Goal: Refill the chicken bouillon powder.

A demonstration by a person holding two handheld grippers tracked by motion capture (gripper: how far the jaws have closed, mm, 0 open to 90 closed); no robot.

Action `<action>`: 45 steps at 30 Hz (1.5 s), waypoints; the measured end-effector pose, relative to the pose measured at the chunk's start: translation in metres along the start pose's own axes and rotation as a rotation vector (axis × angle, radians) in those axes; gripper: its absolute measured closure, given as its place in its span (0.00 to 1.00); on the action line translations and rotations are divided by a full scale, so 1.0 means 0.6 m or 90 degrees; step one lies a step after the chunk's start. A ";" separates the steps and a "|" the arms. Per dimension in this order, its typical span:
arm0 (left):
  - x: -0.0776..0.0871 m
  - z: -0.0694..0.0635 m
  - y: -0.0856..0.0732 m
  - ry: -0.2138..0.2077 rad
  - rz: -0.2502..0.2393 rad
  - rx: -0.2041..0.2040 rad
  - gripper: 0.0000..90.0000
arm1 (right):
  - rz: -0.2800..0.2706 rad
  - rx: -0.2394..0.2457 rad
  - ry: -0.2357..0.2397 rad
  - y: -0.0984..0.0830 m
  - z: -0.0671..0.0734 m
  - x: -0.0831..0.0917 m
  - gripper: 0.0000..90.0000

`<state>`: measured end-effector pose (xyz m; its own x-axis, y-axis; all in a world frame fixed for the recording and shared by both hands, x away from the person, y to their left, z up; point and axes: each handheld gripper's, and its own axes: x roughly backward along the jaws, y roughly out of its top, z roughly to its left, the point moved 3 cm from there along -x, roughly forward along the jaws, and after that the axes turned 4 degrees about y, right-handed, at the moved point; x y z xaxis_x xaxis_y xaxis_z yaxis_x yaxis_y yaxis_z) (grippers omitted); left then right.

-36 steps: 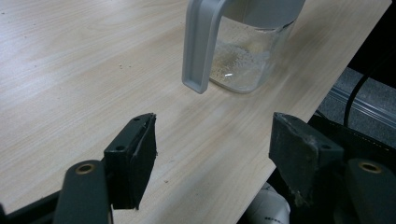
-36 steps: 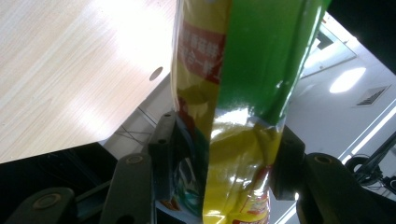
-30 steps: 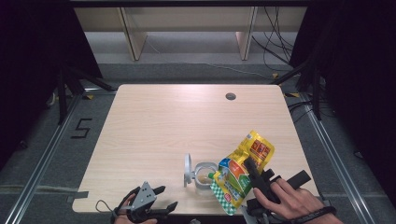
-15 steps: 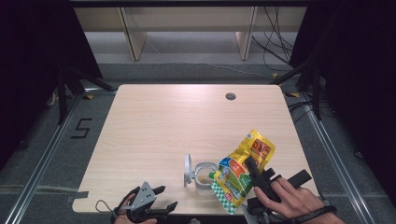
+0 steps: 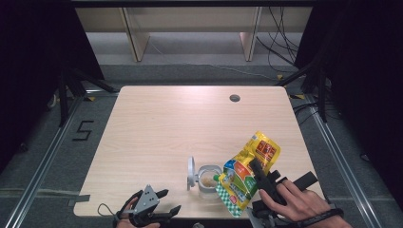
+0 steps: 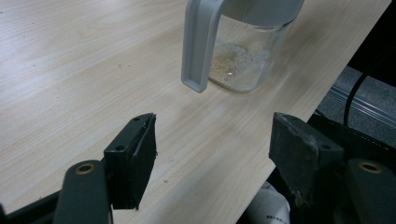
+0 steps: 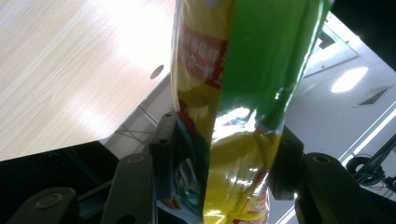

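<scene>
Right gripper view: yellow-green pouch (image 7: 224, 112) clamped between right claw (image 7: 219, 163) jaws, tilted over jar (image 5: 207, 176).

A pale wooden tabletop (image 5: 166, 123) with a small round hole (image 5: 235, 98) near its far edge; beyond it black cables (image 5: 280, 52) trail over grey floor (image 5: 43, 156) marked "5" (image 5: 83, 130)
</scene>
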<state>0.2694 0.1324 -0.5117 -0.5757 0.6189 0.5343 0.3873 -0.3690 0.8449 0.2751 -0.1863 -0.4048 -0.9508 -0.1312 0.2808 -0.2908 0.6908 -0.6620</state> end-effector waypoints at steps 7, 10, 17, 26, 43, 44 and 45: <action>0.000 -0.002 0.000 0.002 0.000 0.010 0.35 | -0.003 0.006 -0.002 0.000 -0.002 -0.001 0.63; 0.000 -0.002 -0.001 0.003 0.000 0.015 0.35 | 0.001 0.001 0.000 0.000 -0.001 -0.001 0.63; -0.001 -0.003 0.000 0.001 -0.005 0.021 0.35 | 0.002 -0.002 -0.007 -0.002 0.000 -0.004 0.63; 0.000 -0.003 0.000 0.002 -0.002 0.020 0.35 | 0.002 -0.032 0.005 -0.003 0.005 -0.002 0.63; 0.000 -0.001 0.001 0.002 -0.007 0.005 0.35 | 0.005 -0.031 0.002 -0.004 0.004 -0.001 0.63; 0.000 -0.002 0.001 0.002 -0.007 0.014 0.35 | 0.007 -0.027 -0.006 -0.004 0.004 -0.001 0.63; -0.001 -0.003 0.000 0.001 -0.006 0.023 0.35 | 0.003 -0.007 -0.009 -0.006 0.000 -0.002 0.63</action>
<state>0.2682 0.1307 -0.5117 -0.5801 0.6214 0.5266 0.4075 -0.3384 0.8482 0.2774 -0.1887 -0.4029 -0.9538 -0.1379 0.2668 -0.2845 0.6996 -0.6555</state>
